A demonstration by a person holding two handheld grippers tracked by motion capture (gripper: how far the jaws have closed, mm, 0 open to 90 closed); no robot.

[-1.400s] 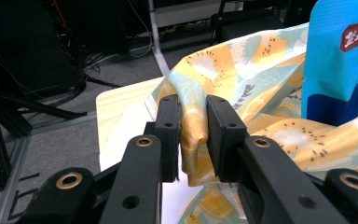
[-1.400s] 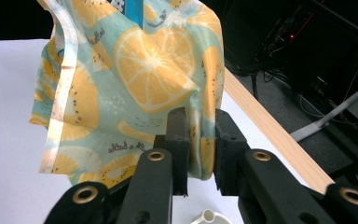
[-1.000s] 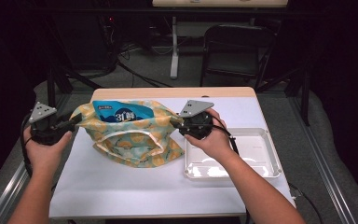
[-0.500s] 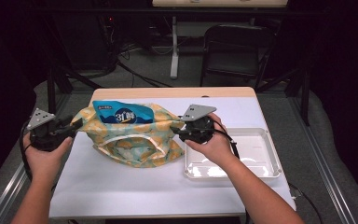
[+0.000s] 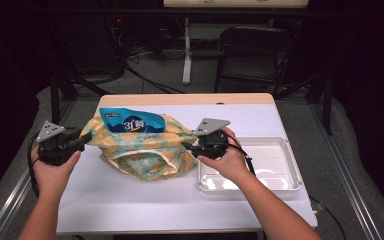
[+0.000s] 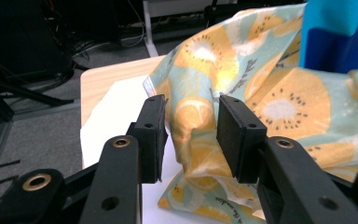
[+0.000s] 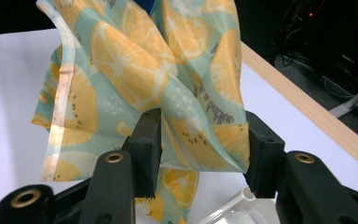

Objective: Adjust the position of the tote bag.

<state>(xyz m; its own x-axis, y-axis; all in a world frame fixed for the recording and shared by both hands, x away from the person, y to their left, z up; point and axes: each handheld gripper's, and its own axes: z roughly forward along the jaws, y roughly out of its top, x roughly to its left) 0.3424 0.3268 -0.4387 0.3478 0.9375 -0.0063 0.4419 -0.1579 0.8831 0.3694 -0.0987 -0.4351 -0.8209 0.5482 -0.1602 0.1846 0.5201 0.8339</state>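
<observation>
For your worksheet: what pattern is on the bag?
Orange and kiwi slices on pale teal bag; clearest in right gripper view.

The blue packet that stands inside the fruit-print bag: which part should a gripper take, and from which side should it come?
Probably the top edge of the blue packet, coming from above. Only that upper part rises out of the fruit-print bag; the cloth wraps its lower part and sides, so a sideways approach would likely catch fabric.

Light falls from above onto the white worktop (image 5: 130,200), bright against a dim, nearly black room behind it. Glare gleams in the tray (image 5: 275,172) on the worktop. Both gripper views look soft, perhaps slightly blurred, nearest the black fingers (image 6: 151,135).
</observation>
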